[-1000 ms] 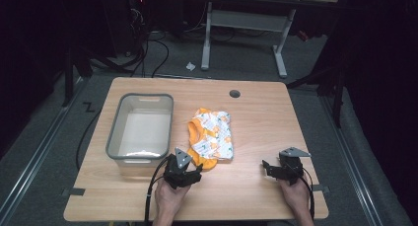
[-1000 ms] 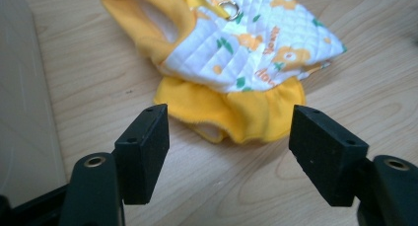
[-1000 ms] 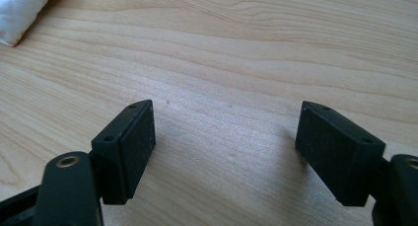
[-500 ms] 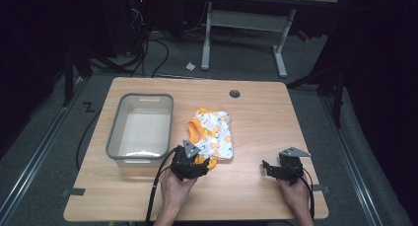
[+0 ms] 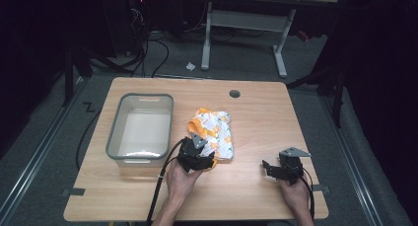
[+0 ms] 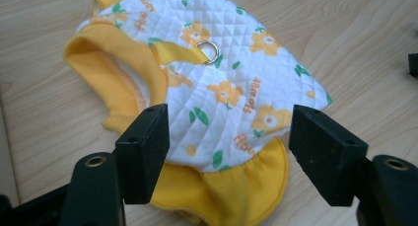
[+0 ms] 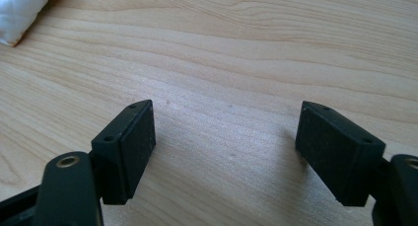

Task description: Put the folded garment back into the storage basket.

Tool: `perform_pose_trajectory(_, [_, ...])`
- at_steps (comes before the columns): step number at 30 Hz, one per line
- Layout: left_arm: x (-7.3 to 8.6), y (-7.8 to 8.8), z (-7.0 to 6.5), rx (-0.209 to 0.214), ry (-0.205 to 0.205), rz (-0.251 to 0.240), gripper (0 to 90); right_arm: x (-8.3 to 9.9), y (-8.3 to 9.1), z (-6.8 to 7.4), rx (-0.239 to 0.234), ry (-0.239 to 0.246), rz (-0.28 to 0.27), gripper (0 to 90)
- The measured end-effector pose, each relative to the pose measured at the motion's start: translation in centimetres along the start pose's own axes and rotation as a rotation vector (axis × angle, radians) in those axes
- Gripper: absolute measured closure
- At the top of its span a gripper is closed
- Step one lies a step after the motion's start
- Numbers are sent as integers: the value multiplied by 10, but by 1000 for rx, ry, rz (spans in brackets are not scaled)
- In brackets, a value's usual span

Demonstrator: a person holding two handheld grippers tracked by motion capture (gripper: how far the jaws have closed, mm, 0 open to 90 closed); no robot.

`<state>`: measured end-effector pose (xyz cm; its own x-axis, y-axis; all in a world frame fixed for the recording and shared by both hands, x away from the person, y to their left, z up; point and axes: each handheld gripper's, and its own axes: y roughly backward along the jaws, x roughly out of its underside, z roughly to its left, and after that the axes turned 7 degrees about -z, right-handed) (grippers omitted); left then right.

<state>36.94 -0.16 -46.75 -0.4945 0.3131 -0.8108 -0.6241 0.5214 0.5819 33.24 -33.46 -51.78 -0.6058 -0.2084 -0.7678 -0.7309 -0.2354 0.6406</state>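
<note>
Left gripper view: we see the quilted flower garment [image 6: 217, 83] flat on the table [image 6: 365, 43], its yellow hem between our left gripper [image 6: 229, 147] jaws, spread wide, nothing pinched. High view: garment [image 5: 213, 132] mid-table, grey tub [image 5: 114, 132] at its 9 o'clock. Right gripper [image 5: 282, 168] at its 4 o'clock, well apart, jaws released over bare wood.

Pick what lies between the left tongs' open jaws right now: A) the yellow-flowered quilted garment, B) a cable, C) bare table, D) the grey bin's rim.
A: in the left gripper view the left tongs stand open, jaws either side of the quilted garment and its yellow hem.
</note>
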Motion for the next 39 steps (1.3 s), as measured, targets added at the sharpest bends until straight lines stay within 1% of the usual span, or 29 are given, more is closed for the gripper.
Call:
perform_pose_trajectory(1, [0,0,0,0,0,0,323,0,0,0,0,0,0,232])
perform_pose_trajectory(4, [-8,-6,3,-23,2,14,323,0,0,0,0,0,0,232])
perform_pose_trajectory(10, [-17,-17,6,-31,7,36,320,0,0,0,0,-1,0,232])
perform_pose_trajectory(14, [-21,-21,8,-31,13,32,318,0,0,0,0,-1,0,232])
perform_pose_trajectory(15, [-22,-22,9,-29,23,25,318,0,0,0,0,-1,0,232])
perform_pose_trajectory(17, [-24,-24,12,-33,26,35,317,0,0,0,0,-1,0,232])
perform_pose_trajectory(18, [-27,-27,14,-34,37,36,317,0,0,0,0,-1,0,232])
perform_pose_trajectory(21, [-30,-31,18,-40,46,41,315,0,0,0,0,-1,0,232])
perform_pose_trajectory(22, [-30,-33,19,-39,59,34,314,0,0,0,0,0,0,232])
perform_pose_trajectory(23, [-30,-33,19,-39,59,34,314,0,0,0,0,0,0,232])
perform_pose_trajectory(24, [-29,-38,23,-45,75,44,310,0,0,0,0,0,0,232])
perform_pose_trajectory(25, [-29,-38,23,-45,75,44,307,0,0,0,0,-1,0,232])
perform_pose_trajectory(26, [-27,-44,26,-48,84,73,302,0,0,0,0,-1,0,232])
perform_pose_trajectory(27, [-27,-44,26,-48,84,73,300,0,0,0,0,-1,0,232])
perform_pose_trajectory(28, [-24,-51,28,-59,92,99,297,0,0,0,0,-1,0,232])
perform_pose_trajectory(30, [-22,-56,29,-62,88,113,293,0,0,0,0,-1,0,232])
perform_pose_trajectory(33, [-20,-61,31,-66,97,120,294,0,0,0,0,-1,0,232])
perform_pose_trajectory(34, [-17,-66,33,-74,105,134,294,0,0,0,0,-1,0,232])
perform_pose_trajectory(37, [-13,-73,37,-75,117,166,293,0,0,0,0,-1,0,232])
perform_pose_trajectory(39, [-12,-76,38,-75,117,173,291,0,0,0,0,-1,0,232])
